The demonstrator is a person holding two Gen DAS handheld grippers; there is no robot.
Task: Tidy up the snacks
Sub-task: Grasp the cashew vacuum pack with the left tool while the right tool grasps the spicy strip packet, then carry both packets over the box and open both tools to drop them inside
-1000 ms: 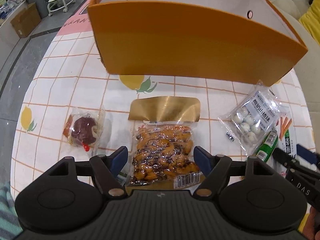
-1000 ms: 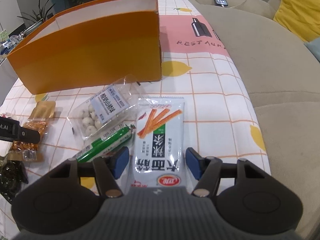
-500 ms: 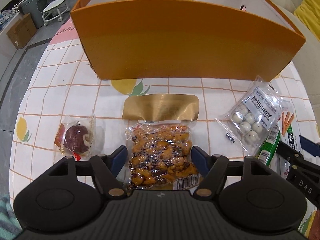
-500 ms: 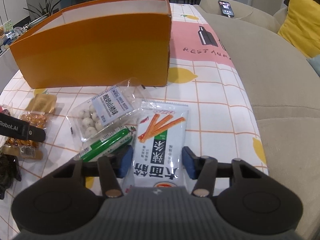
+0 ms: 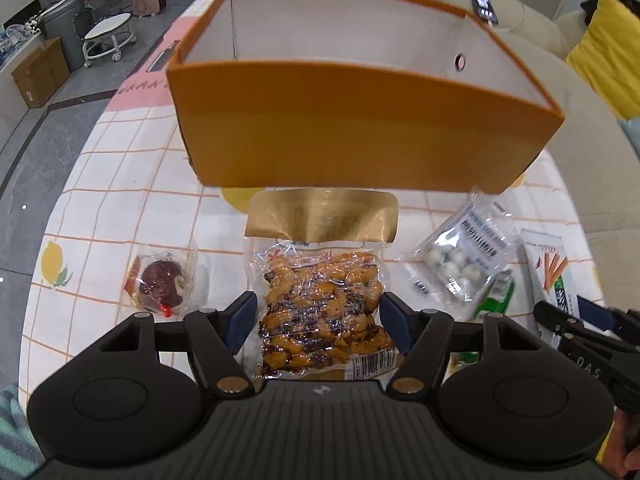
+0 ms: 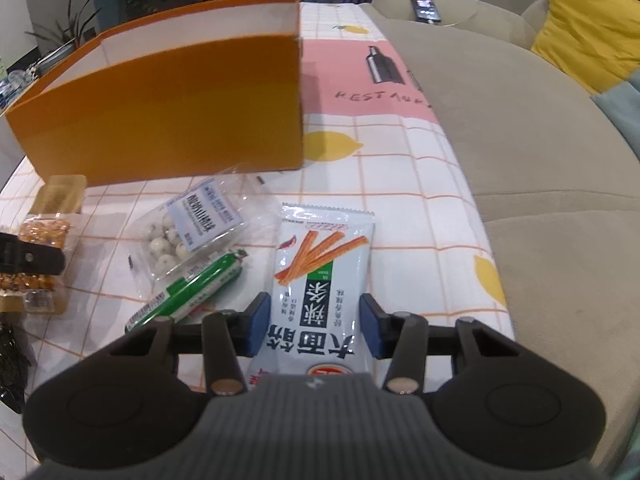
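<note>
Moved: both snack packs lifted off the table since earlier.
Left gripper [image 5: 318, 322]: grasping the brown pack [image 5: 322, 304].
Right gripper [image 6: 314, 322]: closing on the white pack [image 6: 320, 292] (firm up first).
Tip: carry level over the box [image 5: 360, 144].

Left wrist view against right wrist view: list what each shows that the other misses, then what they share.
Only the left wrist view shows the clear-wrapped dark red snack and the inside of the orange cardboard box. Only the right wrist view shows the pink tablecloth panel with a grey bottle drawing and a dark crinkled packet at its left edge. Both show the box, the gold-topped pack of glazed orange pieces, the clear bag of white balls, the green sausage stick and the white packet printed with orange sticks.
</note>
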